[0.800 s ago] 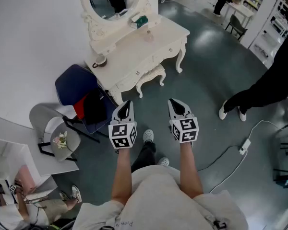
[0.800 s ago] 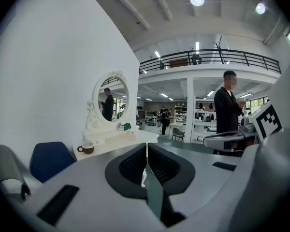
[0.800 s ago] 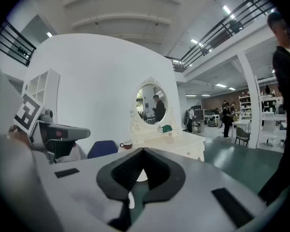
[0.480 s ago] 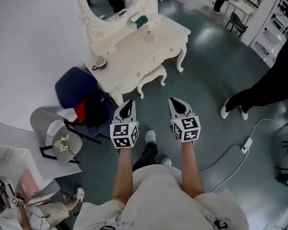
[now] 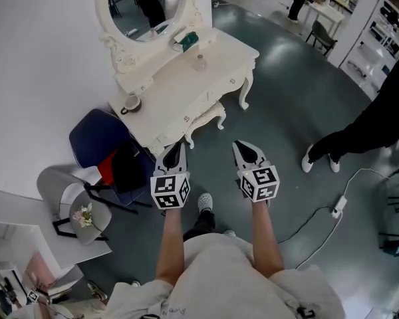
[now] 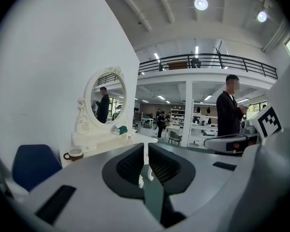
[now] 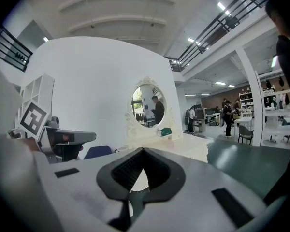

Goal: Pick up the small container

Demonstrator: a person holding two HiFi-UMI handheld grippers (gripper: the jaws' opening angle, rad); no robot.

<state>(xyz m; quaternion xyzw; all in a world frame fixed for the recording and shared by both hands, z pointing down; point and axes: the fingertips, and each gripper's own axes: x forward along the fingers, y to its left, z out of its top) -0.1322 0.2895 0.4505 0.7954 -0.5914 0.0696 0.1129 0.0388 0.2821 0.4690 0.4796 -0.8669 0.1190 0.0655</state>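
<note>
A blue chair (image 5: 96, 128) stands at the left, beside the white vanity surface (image 5: 174, 85), whose left end carries a mug (image 5: 131, 102). The left tool (image 5: 174, 146) hangs over the floor, jaws together on nothing. The small container (image 5: 201, 61) stands farther along the surface, before the oval mirror (image 5: 143, 5), well apart from both tools. The right tool (image 5: 243, 146) is likewise closed and empty. A person in black (image 5: 379, 121) stands at the right.
</note>
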